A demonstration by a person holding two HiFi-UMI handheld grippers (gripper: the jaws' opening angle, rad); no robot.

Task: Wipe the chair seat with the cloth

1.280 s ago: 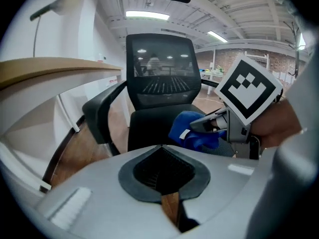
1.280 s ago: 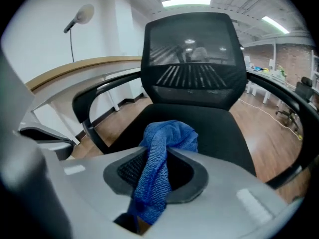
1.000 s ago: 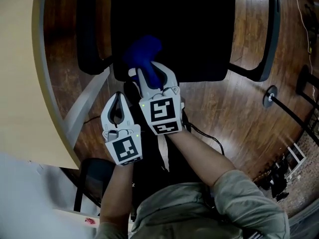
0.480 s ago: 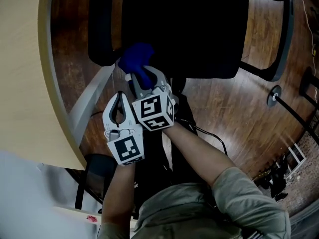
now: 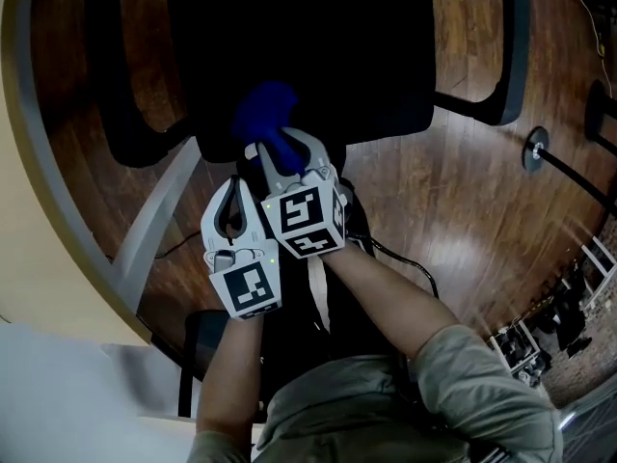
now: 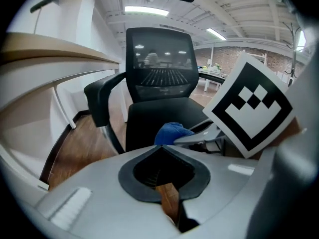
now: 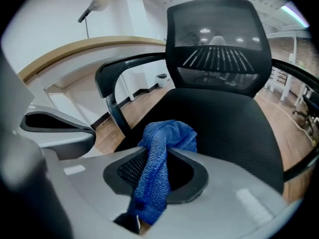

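The right tongs [image 5: 285, 149] are clenched on the blue cloth [image 5: 264, 114] – in the right gripper view a bunch of it [image 7: 168, 135] sticks out past the tips [image 7: 160, 151] and a strip trails back between the jaws. The cloth sits just above the frame's centre, over the front edge of the black seat [image 5: 328, 56]; I cannot tell whether it touches. The left tongs [image 5: 234, 181] – tips pressed together [image 6: 161, 147], nothing between them – hang just beside, lower left, above the wooden floor [image 5: 463, 191].
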